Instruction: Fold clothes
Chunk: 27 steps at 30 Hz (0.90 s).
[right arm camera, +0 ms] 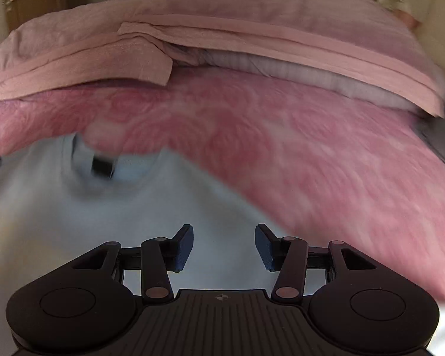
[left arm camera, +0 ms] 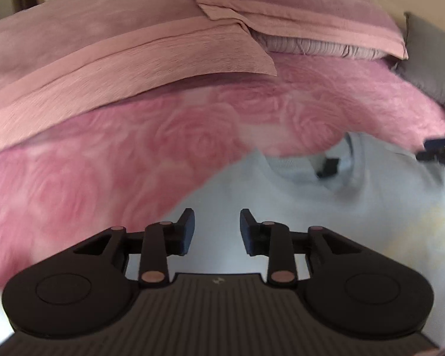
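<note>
The left claw [left arm camera: 217, 231] stands released, nothing between its pads, with pale blue cloth directly beneath it; the right claw [right arm camera: 224, 247] is likewise released and empty, its jaws a little wider, also over pale cloth; outward from both lies the task's thing, a light blue T-shirt [left arm camera: 311, 207], spread front-up on the bed, its neckline [left arm camera: 308, 172] with a dark label at about one o'clock from the left claw and at about eleven o'clock from the right claw; the tip of the right claw shows at three o'clock in the left wrist view, at the shirt's far shoulder; beyond the shirt, toward twelve o'clock, runs the pink rose-patterned bedspread [left arm camera: 192, 136], and past that two dusty-pink pillows [left arm camera: 118, 47] overlap at the head of the bed; both views are smeared by motion, so the shirt's sleeves and hem cannot be made out; as a judgement, the folding looks barely begun: the collar lies open and flat, no crease or doubled layer is visible, and every fold appears left to do.
</note>
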### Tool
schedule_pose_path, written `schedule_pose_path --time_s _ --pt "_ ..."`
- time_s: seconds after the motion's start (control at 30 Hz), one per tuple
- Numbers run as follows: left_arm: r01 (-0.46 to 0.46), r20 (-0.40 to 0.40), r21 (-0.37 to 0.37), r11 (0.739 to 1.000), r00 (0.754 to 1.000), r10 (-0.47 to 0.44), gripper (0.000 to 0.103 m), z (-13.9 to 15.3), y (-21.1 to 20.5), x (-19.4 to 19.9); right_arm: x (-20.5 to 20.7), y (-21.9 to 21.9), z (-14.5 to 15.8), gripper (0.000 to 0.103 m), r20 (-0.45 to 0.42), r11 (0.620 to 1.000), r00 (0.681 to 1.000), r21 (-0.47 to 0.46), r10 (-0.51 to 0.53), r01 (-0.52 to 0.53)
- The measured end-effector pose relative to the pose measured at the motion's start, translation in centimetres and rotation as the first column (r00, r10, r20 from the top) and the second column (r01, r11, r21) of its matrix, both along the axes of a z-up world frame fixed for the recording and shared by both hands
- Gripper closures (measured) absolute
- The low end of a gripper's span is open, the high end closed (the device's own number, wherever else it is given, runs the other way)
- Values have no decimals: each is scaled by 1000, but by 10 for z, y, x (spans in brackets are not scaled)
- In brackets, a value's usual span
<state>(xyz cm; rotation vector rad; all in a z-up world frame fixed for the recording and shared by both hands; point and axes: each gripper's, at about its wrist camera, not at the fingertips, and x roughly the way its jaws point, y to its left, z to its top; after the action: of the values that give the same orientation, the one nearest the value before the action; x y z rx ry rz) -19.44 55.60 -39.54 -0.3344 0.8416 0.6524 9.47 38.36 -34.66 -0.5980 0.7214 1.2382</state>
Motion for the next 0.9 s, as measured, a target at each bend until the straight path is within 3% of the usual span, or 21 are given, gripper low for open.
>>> schedule_pose_path --time_s 0.1,0.17,0.23,0.3,0.33,0.37,0.4,0.5,0.6,0.67,0.73,0.77,0.8,0.83,0.9 --pt "41 -24 -2 999 999 -41 60 -15 18 25 17 34 -11 53 -37 999 998 7 54 -54" --pt "74 -66 -16 997 995 -75 61 -30 29 40 24 52 -20 53 -60 996 994 7 94 -94" --pt "113 -101 -20 993 988 -114 68 -42 31 49 26 65 -30 53 -79 992 989 -5 125 -126" --pt "162 -83 -25 986 983 -164 100 -45 30 51 29 73 -43 53 -128 987 979 -20 158 -162" --pt "178 -78 -17 984 981 -178 100 -45 28 52 31 76 -49 54 -155 983 972 -27 175 -181" --pt "191 -79 8 982 979 -189 100 -45 25 53 33 76 -52 81 -174 981 967 -20 185 -191" --pt "200 -73 40 979 978 -197 100 -42 24 53 36 75 -52 98 -189 980 963 -7 192 -197" --pt "199 -30 133 971 980 -197 100 -34 22 51 43 68 -42 99 -188 981 963 59 194 -186" --pt "152 -9 170 974 988 -152 99 -39 28 61 46 71 -39 99 -143 986 978 101 149 -135" --pt "154 -69 164 974 987 -145 95 -53 27 73 48 75 -44 99 -132 991 985 94 107 -95" --pt "114 -78 184 976 992 -101 90 -54 23 73 48 80 -55 96 -149 997 987 58 55 -47" --pt "87 -73 195 977 995 -74 85 -52 22 73 47 78 -55 89 -150 997 988 71 38 -27" --pt "50 -46 191 980 998 -42 80 -47 18 67 44 70 -49 75 -136 996 991 91 18 -5" --pt "6 -5 175 985 1000 -5 80 -39 14 59 38 59 -39 48 -115 993 993 116 -4 17" --pt "-80 75 137 987 995 70 84 -24 4 42 28 36 -21 44 -76 984 996 166 -48 61"
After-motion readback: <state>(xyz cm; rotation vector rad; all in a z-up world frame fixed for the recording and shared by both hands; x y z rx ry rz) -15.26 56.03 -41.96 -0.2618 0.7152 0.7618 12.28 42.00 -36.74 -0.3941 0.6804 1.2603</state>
